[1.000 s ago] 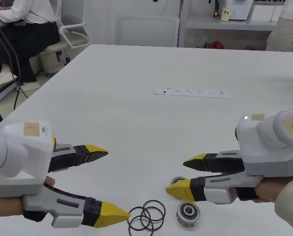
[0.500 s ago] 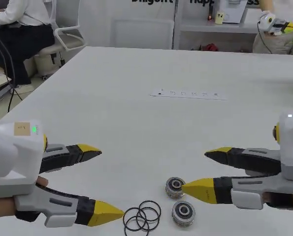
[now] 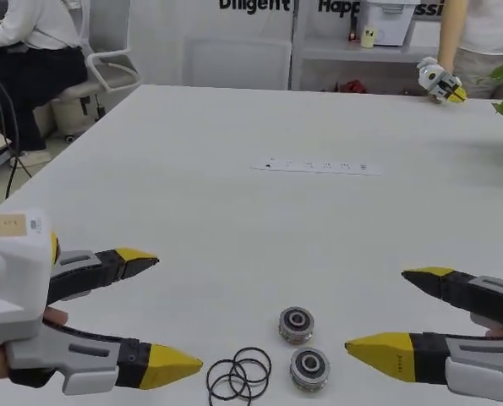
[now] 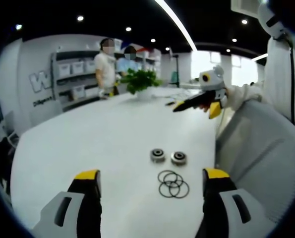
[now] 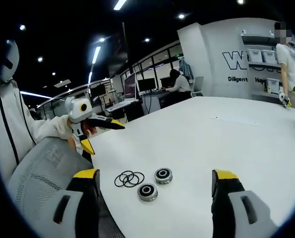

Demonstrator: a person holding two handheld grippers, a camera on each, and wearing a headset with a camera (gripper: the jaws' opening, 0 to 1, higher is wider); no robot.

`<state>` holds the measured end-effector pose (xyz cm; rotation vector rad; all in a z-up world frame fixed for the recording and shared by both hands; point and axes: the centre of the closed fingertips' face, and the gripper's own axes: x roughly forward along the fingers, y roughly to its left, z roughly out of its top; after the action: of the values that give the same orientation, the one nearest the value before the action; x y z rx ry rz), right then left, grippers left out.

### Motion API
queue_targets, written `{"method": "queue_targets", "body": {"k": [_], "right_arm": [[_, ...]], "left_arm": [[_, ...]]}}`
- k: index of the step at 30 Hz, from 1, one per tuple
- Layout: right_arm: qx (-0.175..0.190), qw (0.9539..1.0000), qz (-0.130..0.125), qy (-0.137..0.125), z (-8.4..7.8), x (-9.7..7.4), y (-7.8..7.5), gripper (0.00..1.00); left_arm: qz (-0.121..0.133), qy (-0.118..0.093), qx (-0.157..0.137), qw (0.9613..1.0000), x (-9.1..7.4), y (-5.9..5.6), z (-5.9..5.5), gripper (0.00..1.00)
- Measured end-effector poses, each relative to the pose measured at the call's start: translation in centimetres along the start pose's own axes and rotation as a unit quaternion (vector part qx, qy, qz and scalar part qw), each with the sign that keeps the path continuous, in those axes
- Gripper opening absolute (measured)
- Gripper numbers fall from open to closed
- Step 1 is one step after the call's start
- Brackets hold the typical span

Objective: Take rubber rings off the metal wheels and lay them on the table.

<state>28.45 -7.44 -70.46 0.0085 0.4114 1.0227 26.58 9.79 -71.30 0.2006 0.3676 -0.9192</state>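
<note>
On table (image 3: 234,211), rubber rings (image 3: 239,374) lie outside jaws

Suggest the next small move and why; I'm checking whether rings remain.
Probably close the open right gripper on the nearer wheel to inspect it: it and the other wheel lie free beside the rings, the left gripper is open too, and any ring on a rim is too small to see.
</note>
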Motion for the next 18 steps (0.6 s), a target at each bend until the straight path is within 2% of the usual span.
{"method": "queue_targets", "body": {"k": [6,15,18], "right_arm": [[0.025,0.9996,-0.010,0.012,-1.9,-0.5,-0.3,0.97],[0.025,0.9976,0.007,0.064,-4.4,-0.1,0.3,0.99],[0.029,0.9971,0.009,0.070,-4.7,-0.2,0.3,0.99]], "left_arm": [[0.002,0.000,-0.004,1.0000,-0.1,0.0,-0.1,0.89],[0.009,0.001,-0.019,0.9998,-0.4,0.0,-0.7,0.94],[0.009,0.003,-0.024,0.9997,-0.5,0.0,-0.8,0.94]]}}
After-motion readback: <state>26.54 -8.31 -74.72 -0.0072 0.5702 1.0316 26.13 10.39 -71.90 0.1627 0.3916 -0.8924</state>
